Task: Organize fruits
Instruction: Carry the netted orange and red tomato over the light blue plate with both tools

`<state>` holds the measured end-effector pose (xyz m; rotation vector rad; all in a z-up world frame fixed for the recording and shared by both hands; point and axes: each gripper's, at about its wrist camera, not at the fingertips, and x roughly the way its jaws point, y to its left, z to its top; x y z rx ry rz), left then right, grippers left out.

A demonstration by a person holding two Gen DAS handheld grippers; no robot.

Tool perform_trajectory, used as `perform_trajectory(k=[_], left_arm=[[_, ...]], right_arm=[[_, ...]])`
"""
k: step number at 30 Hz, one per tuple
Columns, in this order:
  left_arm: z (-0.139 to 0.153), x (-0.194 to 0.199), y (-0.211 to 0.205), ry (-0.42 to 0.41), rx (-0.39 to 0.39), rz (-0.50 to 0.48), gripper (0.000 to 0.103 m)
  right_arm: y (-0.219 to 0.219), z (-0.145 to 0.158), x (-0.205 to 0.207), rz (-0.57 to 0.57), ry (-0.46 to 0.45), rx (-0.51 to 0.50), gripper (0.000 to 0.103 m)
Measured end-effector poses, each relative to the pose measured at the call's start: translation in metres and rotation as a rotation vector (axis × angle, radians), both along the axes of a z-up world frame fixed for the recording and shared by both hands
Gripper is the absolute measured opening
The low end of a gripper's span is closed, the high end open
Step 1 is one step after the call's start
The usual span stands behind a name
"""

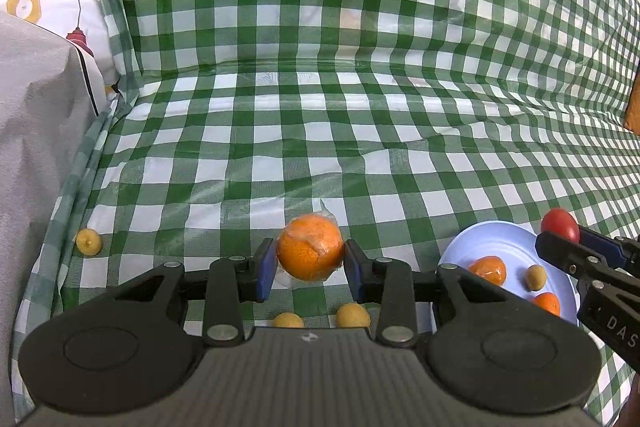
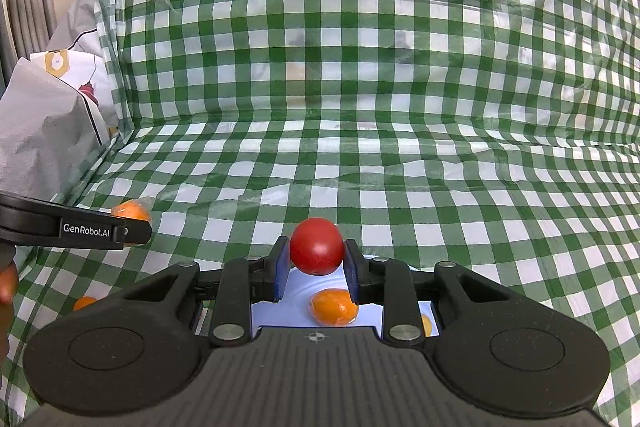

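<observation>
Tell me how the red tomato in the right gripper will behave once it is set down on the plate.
The red tomato looks round and glossy, so it may roll on the plate. Its skin probably dents under a hard squeeze. It seems light; the right gripper holds it by narrow contact.

- Reading "GenRobot.AI" in white letters on the black side of the left gripper (image 2: 132, 227), seen at the left edge of the right wrist view.
- Showing the white letters "DAS", cut off by the frame edge, on the black body of the right gripper (image 1: 560, 235) in the left wrist view.
- Bearing a small round cross-mark emblem, without letters, on the ribbed housing of each gripper nearest its own camera.
</observation>
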<state>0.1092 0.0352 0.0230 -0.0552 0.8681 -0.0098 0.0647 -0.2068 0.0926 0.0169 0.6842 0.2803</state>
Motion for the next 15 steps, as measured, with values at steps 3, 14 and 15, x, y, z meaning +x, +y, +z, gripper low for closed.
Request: perform_trajectory(k=[3,14,15], left_arm=[[-0.0007,0.0001,0.0,-0.001,-0.001,-0.002,0.04],[-0.0015,0.001,0.0007,-0.001,-0.005,-0.004,0.04],[-0.002,0.0009,0.0007,-0.002,-0.006,-0.005,0.04]], right_arm=[[0.0002,0.0,-0.0006,0.002,0.0,-0.001,0.03],[0.0015,0.0003,-0.0002,0.007,0.004,-0.005,0.03],[0.0016,0.0005,0.0,0.007,0.004,-0.005,0.03]])
